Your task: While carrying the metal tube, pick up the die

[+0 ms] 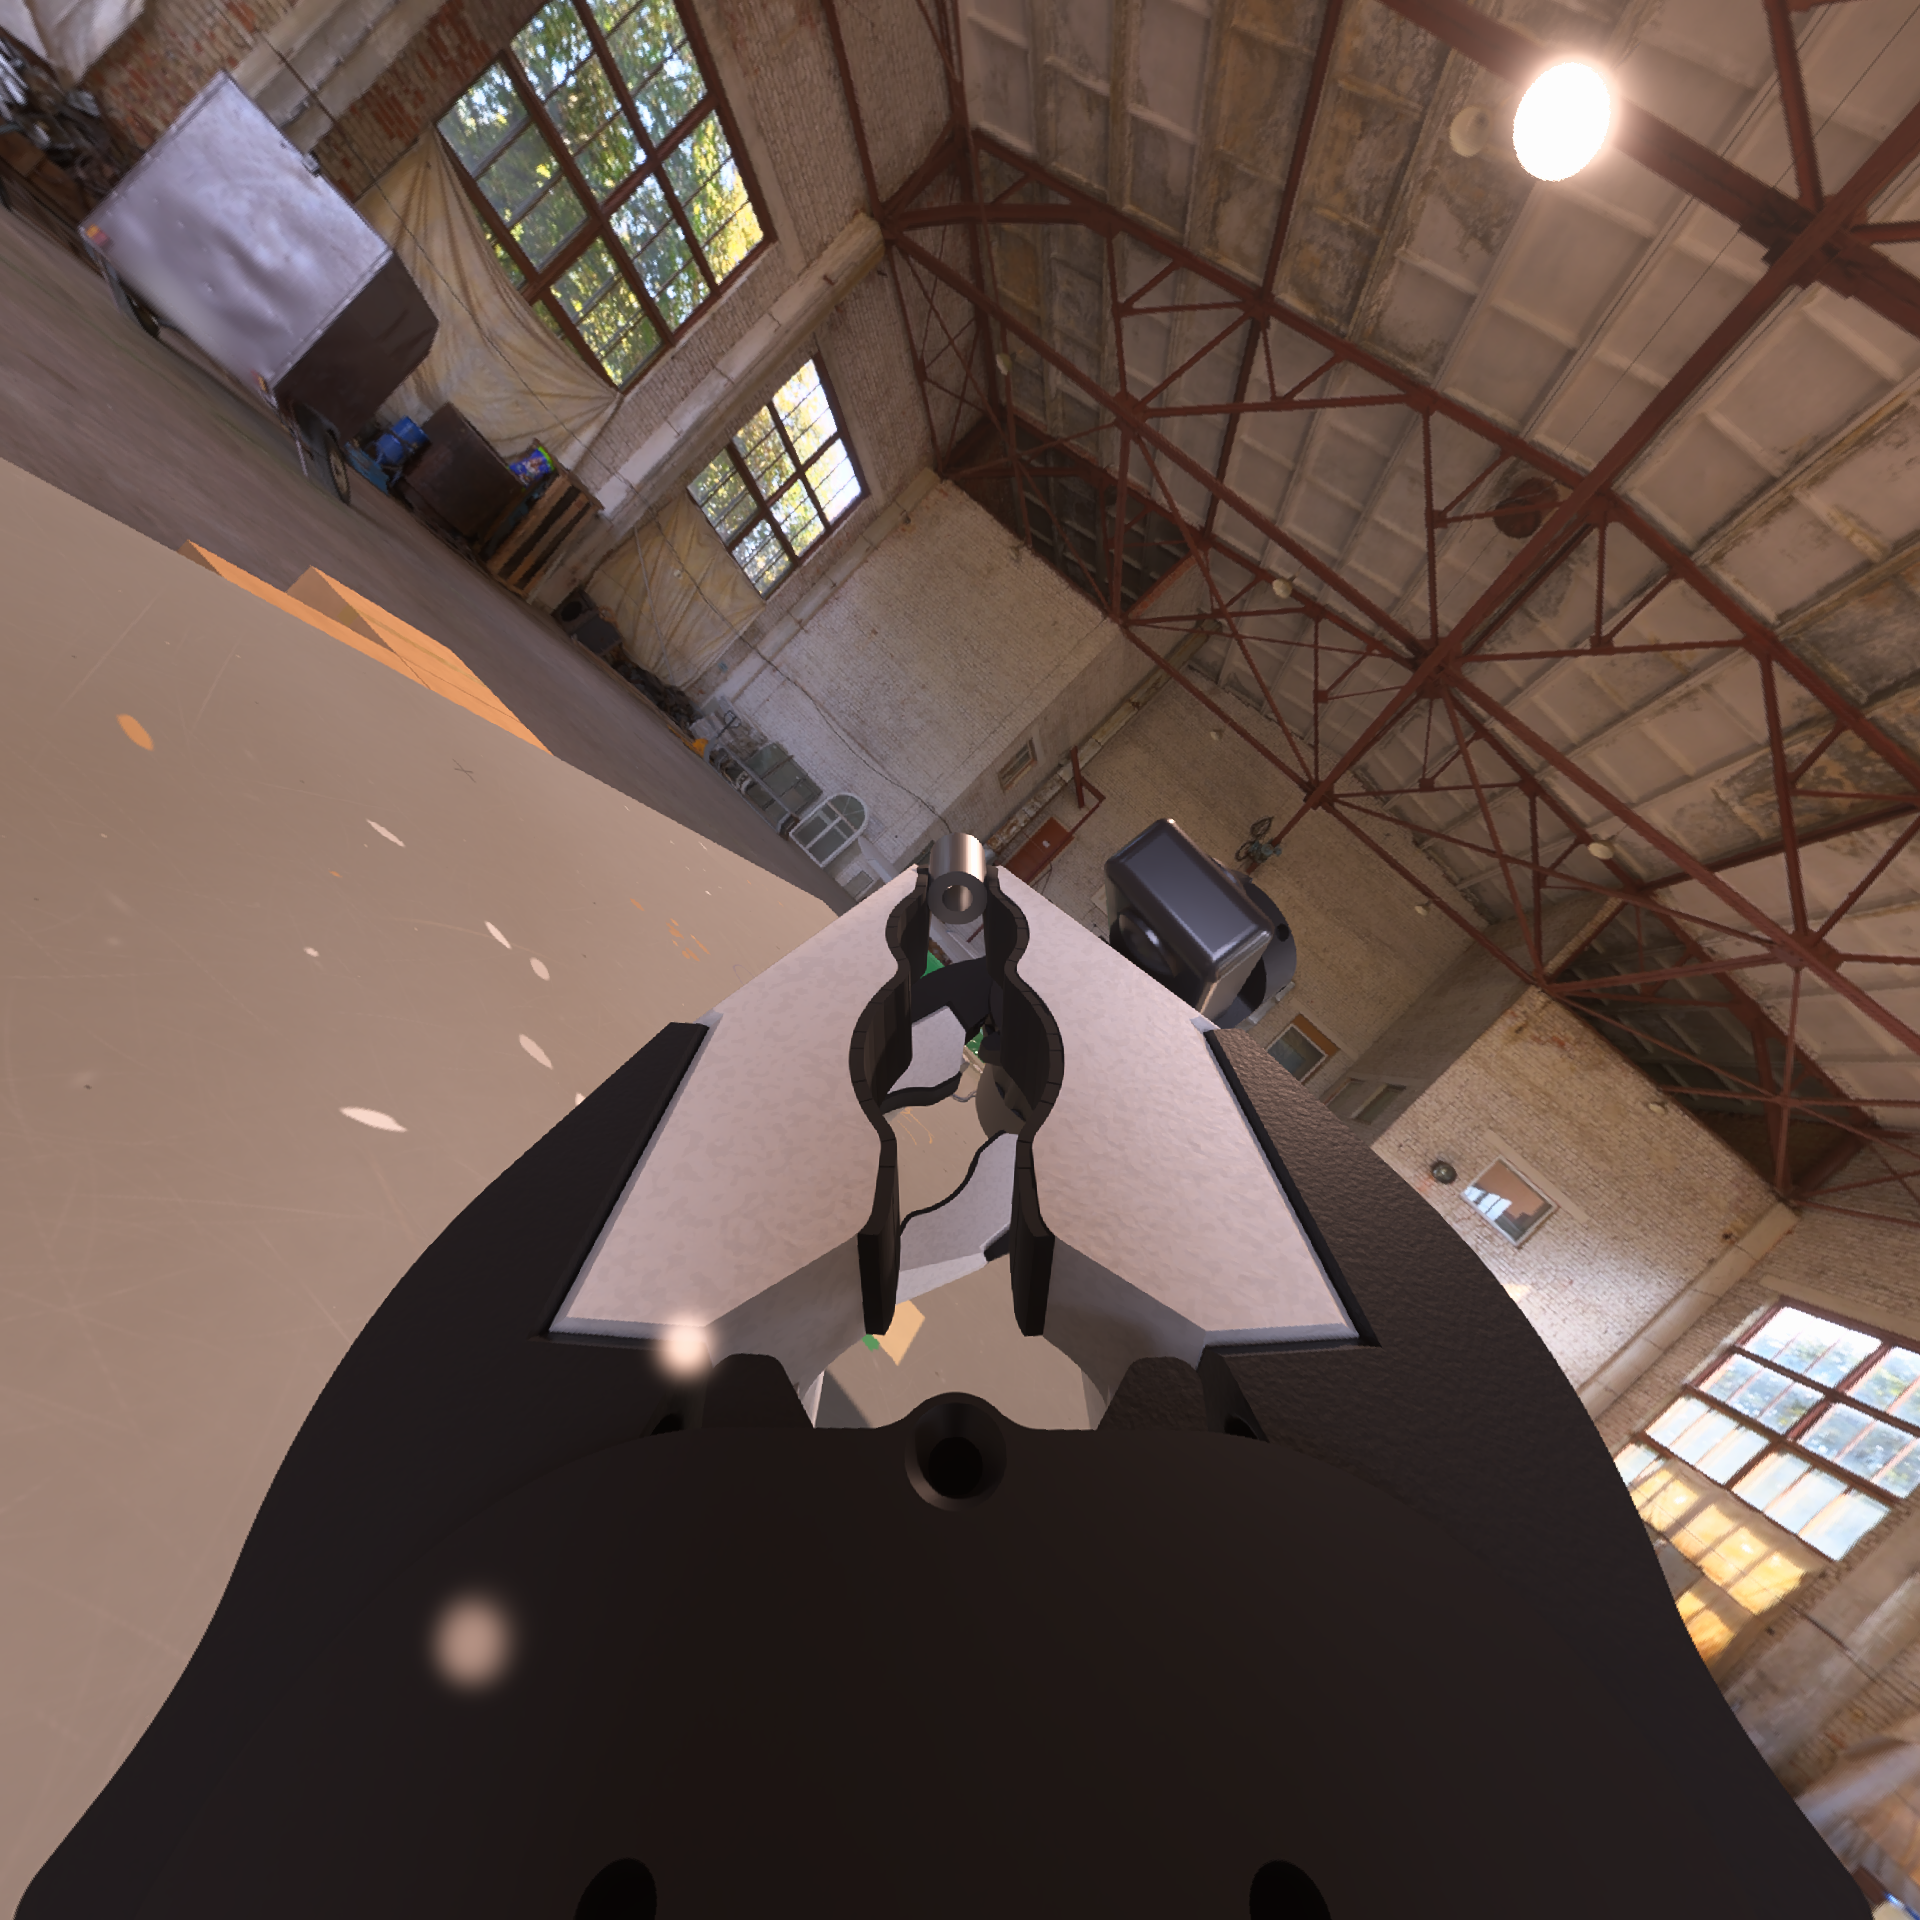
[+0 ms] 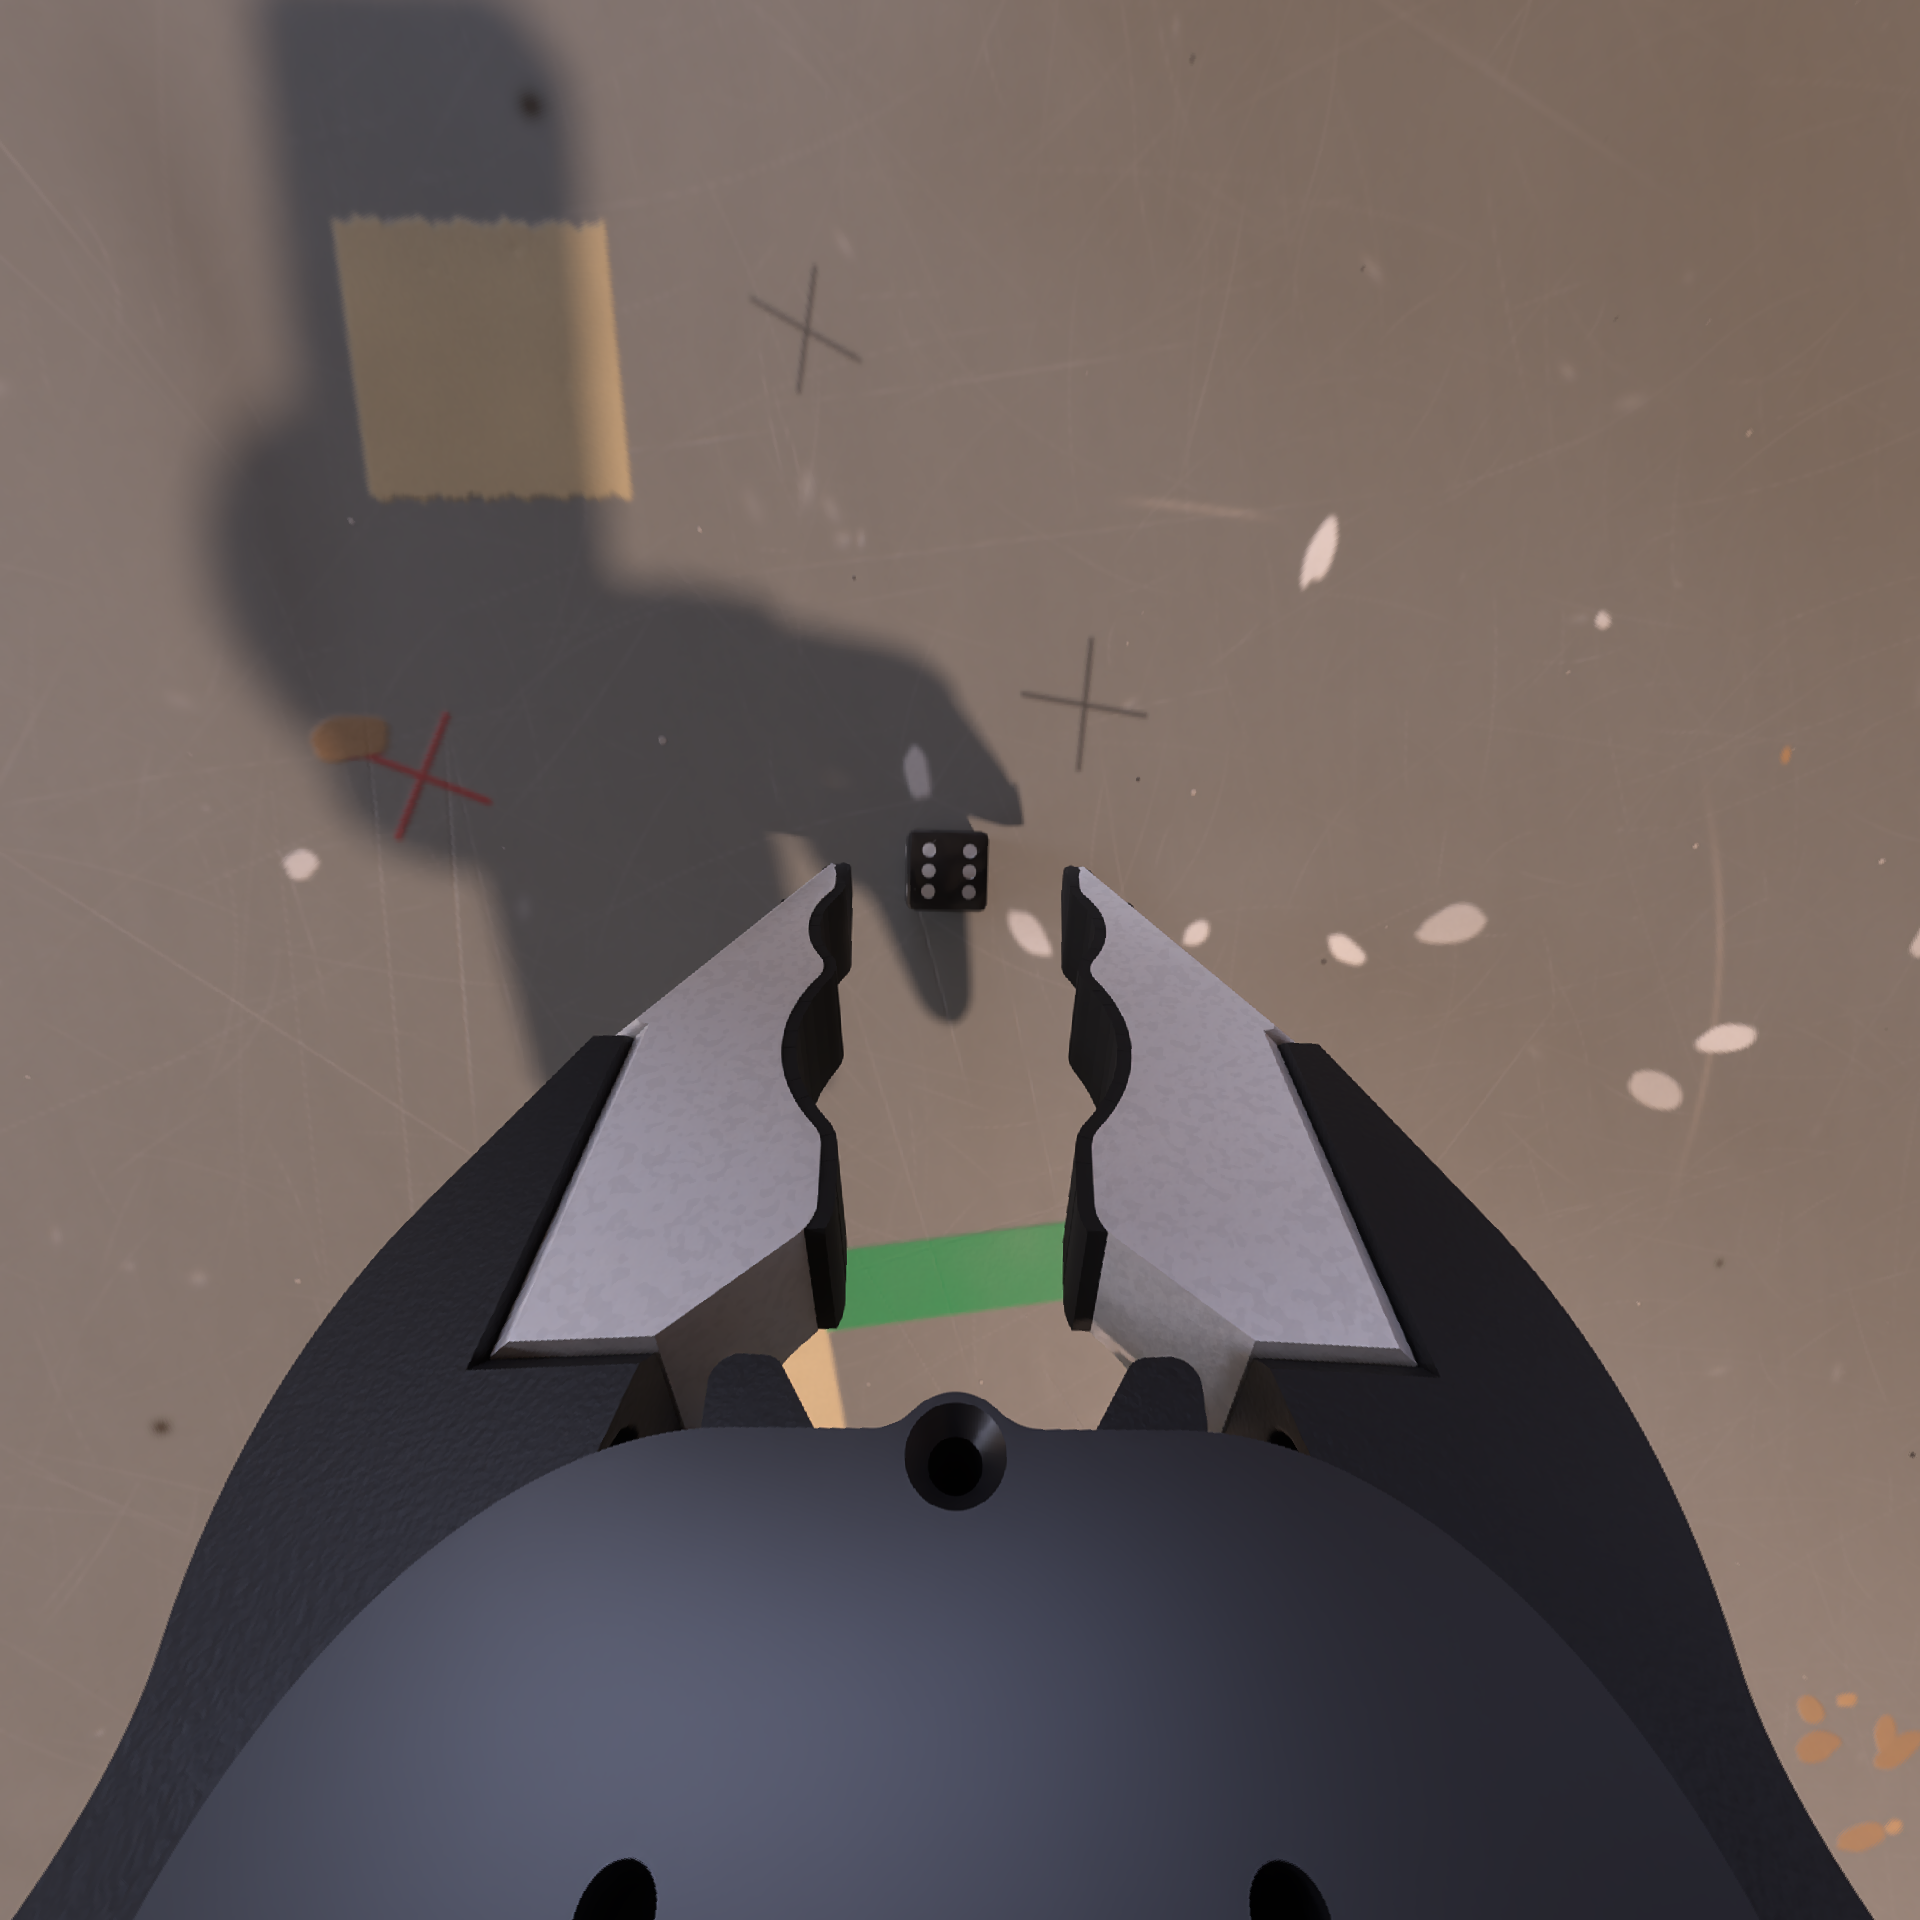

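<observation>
Two claws | left claw (image 1: 958,902) clamping the metal tube (image 1: 958,881) at its tips, lifted beyond the desk (image 1: 260,987) edge | right claw (image 2: 956,894) hanging spread apart above the black die (image 2: 947,871), which is lying on the desk, edges unseen

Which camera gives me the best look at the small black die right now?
The right wrist view: the small black die with white pips lies unobstructed on the tan table, just ahead of the open right gripper. The left wrist view doesn't show it.

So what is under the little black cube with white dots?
The small black die with white dots sits on the scratched beige tabletop, partly in a dark shadow. Its top shows six dots. The face pressed against the table is covered, so it cannot be seen.
</observation>
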{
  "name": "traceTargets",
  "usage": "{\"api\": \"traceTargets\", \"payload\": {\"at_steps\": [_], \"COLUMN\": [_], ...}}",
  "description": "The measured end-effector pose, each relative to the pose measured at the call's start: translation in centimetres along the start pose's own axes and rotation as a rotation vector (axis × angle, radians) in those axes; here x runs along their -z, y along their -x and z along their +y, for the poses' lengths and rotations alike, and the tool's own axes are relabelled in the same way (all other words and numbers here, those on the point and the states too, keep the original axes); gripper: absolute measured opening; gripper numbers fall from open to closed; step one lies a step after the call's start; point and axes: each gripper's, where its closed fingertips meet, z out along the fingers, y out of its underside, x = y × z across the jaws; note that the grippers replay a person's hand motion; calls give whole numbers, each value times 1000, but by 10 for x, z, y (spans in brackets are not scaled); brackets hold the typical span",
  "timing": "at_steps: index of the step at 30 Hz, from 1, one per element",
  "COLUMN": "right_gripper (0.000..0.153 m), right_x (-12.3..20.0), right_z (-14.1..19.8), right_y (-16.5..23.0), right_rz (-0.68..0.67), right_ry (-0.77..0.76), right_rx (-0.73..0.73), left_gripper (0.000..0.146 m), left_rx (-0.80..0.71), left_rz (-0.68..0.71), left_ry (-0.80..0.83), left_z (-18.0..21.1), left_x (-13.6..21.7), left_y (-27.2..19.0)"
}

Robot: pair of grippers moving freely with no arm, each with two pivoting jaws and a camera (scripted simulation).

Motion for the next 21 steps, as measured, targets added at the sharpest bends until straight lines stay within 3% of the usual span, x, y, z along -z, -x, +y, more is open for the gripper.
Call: {"api": "traceTargets", "payload": {"at_steps": [6, 11, 14, 17, 21], "right_gripper": [37, 16, 16, 16, 16], "right_x": [-8, -11, -1, 23, 72], "right_z": [7, 6, 4, -5, -25], "right_y": [1, 1, -3, -5, -3], "right_rz": [-5, -33, 1, 59, 179], "right_ry": [48, 59, 38, -80, -386], "right_rx": [1, -36, -57, -105, -227], "left_gripper": [9, 9, 9, 9, 9], "left_rx": [7, 13, 17, 27, 46], "left_rz": [0, -2, -3, 2, 35], "left_ry": [1, -4, -3, -2, 17], "left_z": [0, 0, 0, 0, 5], "left_x": [0, 0, 0, 0, -3], "left_y": [1, 1, 2, 2, -1]}}
